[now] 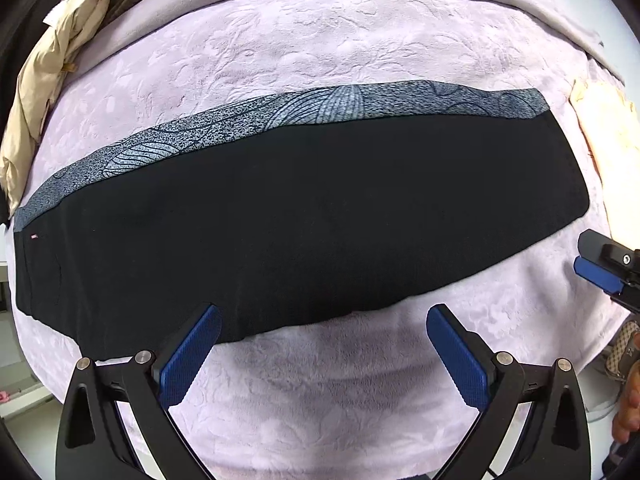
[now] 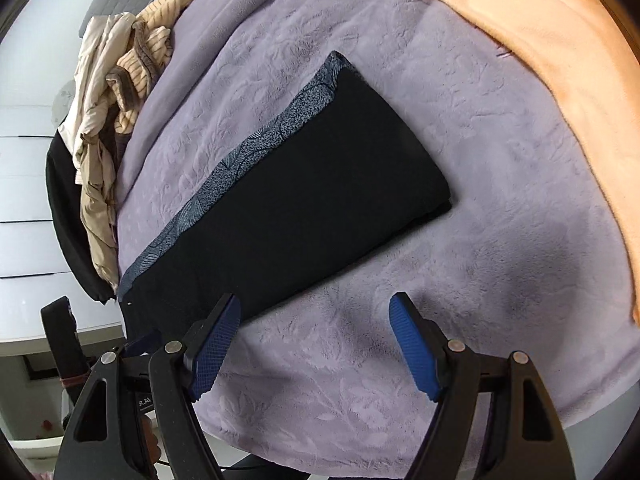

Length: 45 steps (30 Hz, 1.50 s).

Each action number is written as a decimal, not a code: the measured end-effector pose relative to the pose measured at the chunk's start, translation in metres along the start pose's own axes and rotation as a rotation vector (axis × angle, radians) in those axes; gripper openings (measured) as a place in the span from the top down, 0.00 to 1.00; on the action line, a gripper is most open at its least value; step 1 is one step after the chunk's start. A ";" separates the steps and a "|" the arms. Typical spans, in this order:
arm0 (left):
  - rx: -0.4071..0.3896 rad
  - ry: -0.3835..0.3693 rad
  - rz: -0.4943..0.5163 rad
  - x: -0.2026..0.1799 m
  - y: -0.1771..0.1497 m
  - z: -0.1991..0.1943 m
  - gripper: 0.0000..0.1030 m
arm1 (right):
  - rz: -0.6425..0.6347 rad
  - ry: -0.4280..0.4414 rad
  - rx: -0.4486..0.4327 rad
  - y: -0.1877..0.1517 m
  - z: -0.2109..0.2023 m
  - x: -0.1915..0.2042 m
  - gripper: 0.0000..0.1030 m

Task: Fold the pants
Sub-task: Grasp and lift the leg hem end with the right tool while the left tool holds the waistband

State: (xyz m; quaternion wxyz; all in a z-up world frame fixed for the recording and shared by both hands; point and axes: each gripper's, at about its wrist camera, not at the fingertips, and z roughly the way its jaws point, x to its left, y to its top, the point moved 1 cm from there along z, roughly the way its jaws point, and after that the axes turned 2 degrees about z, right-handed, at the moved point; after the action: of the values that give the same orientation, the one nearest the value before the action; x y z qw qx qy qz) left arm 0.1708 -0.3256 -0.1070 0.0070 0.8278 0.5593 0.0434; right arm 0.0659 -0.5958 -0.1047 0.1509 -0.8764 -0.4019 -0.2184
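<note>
Black pants lie flat as one long band on a lilac bed blanket, with a blue-grey patterned strip along their far edge. My left gripper hangs open straight above the pants' near edge, nothing between its blue pads. In the right wrist view the same pants run diagonally. My right gripper stands open over the blanket beside their near edge, its left pad overlapping the fabric's border. The right gripper's tip also shows at the left view's right edge.
A pile of beige and striped clothes lies at the blanket's far left. An orange blanket covers the far right. White drawers stand to the left beyond the bed. A hand shows at the lower right.
</note>
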 end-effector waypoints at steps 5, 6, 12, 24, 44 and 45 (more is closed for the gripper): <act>-0.032 0.038 -0.015 0.009 0.011 0.006 0.00 | 0.065 0.059 -0.030 0.001 0.009 -0.017 0.23; -0.038 0.045 -0.020 0.010 0.015 0.008 0.00 | 0.081 0.078 -0.038 0.003 0.010 -0.021 0.23; -0.087 0.073 -0.050 0.010 0.038 0.029 0.00 | 0.158 0.201 -0.117 0.012 0.019 -0.042 0.23; -0.129 0.039 -0.038 0.009 0.037 0.057 0.00 | 0.137 0.361 -0.221 0.020 0.029 -0.043 0.23; -0.286 0.158 0.063 -0.029 0.087 0.071 0.17 | 0.068 0.423 -0.256 0.044 0.031 0.005 0.88; -0.284 0.136 0.063 -0.025 0.086 0.066 0.17 | 0.068 0.424 -0.262 0.046 0.029 0.007 0.88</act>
State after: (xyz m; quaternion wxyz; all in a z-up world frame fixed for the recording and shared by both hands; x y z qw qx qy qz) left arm 0.2460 -0.3783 -0.1694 0.0846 0.8308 0.5206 0.1780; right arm 0.1128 -0.6074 -0.1306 0.1242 -0.8360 -0.3000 -0.4422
